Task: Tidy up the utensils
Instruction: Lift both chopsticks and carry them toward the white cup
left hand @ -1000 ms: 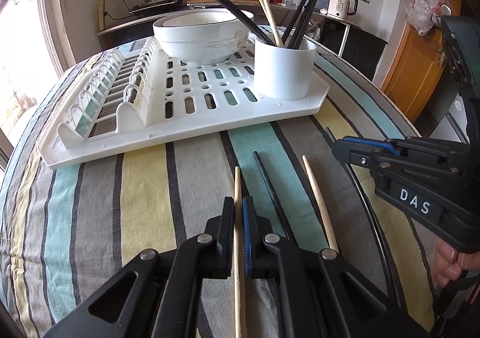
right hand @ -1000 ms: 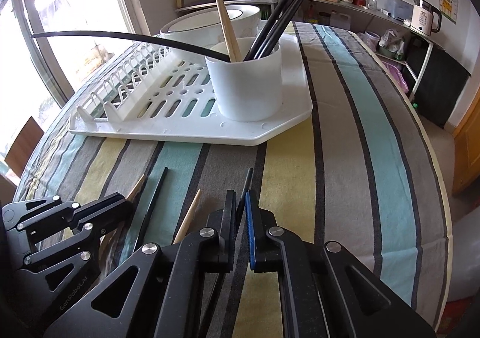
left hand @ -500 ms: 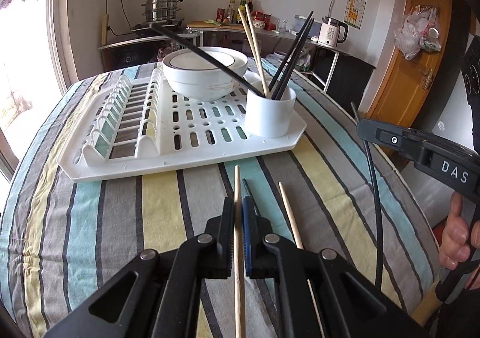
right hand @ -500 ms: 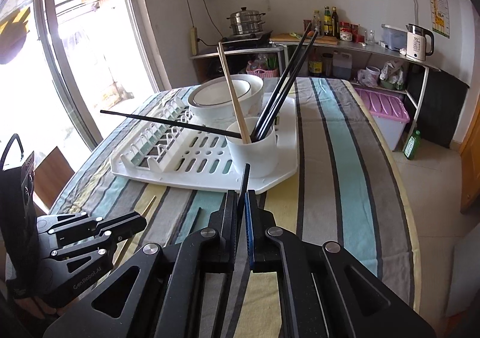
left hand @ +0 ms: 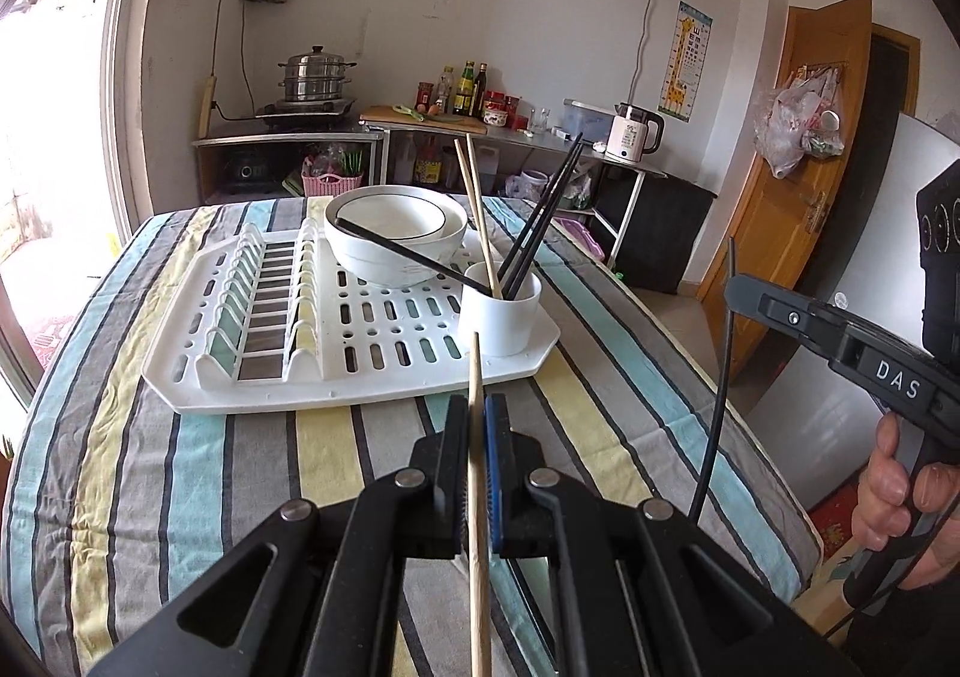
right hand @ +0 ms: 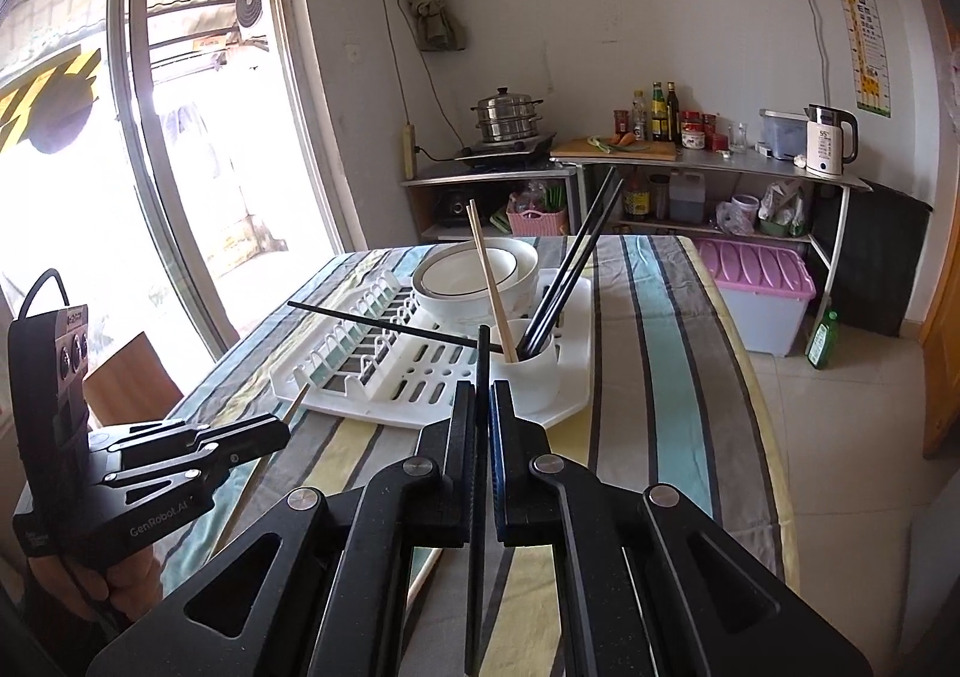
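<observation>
My left gripper [left hand: 477, 413] is shut on a wooden chopstick [left hand: 475, 371] that points toward the white utensil cup [left hand: 501, 320]. It is held above the striped cloth, short of the rack. My right gripper [right hand: 482, 401] is shut on a black chopstick [right hand: 482, 356], also raised and aimed at the cup [right hand: 531, 377]. The cup holds wooden and black chopsticks; one black chopstick [right hand: 390, 326] leans out low to the left. In the left wrist view the right gripper [left hand: 741, 290] shows at the right edge with its black chopstick [left hand: 717, 377] hanging through it.
The white dish rack [left hand: 336, 371] carries stacked bowls [left hand: 396, 233] behind the cup. The left gripper [right hand: 276, 428] is low on the left of the right wrist view. A pale stick [right hand: 427, 564], seemingly a wooden chopstick, lies on the cloth under my right gripper. The table edge drops off right.
Both grippers have risen off the cloth, each carrying its chopstick, and tilted up. The rack and cup now look smaller and farther away.
</observation>
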### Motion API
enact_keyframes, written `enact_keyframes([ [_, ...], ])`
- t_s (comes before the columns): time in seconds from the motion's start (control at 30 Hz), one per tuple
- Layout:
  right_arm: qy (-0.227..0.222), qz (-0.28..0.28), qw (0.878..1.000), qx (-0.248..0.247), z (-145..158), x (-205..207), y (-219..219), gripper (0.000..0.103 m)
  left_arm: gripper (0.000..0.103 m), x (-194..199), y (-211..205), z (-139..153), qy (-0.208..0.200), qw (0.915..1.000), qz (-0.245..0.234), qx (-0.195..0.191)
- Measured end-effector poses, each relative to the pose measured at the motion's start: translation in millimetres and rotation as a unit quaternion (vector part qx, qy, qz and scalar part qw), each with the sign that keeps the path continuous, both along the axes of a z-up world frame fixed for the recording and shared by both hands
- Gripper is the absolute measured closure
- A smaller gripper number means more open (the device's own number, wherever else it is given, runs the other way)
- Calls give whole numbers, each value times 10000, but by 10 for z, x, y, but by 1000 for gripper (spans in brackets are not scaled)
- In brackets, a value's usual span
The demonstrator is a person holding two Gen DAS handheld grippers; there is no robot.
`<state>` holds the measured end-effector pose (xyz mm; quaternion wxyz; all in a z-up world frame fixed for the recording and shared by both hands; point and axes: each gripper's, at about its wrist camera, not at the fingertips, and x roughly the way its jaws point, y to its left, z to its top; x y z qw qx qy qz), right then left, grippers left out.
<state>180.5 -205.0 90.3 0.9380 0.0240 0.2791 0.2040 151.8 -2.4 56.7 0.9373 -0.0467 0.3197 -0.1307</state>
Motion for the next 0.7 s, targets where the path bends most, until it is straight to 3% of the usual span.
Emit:
enact_keyframes([
  [0.17,7,9,10000,-9,-7,-12,-11,99,97,19,-8,-85,144,9999,-19,-64],
  [0.7,-59,25,10000,-17,16,-18,8,99,101,-64,7,45,-47,9998,-58,-190],
])
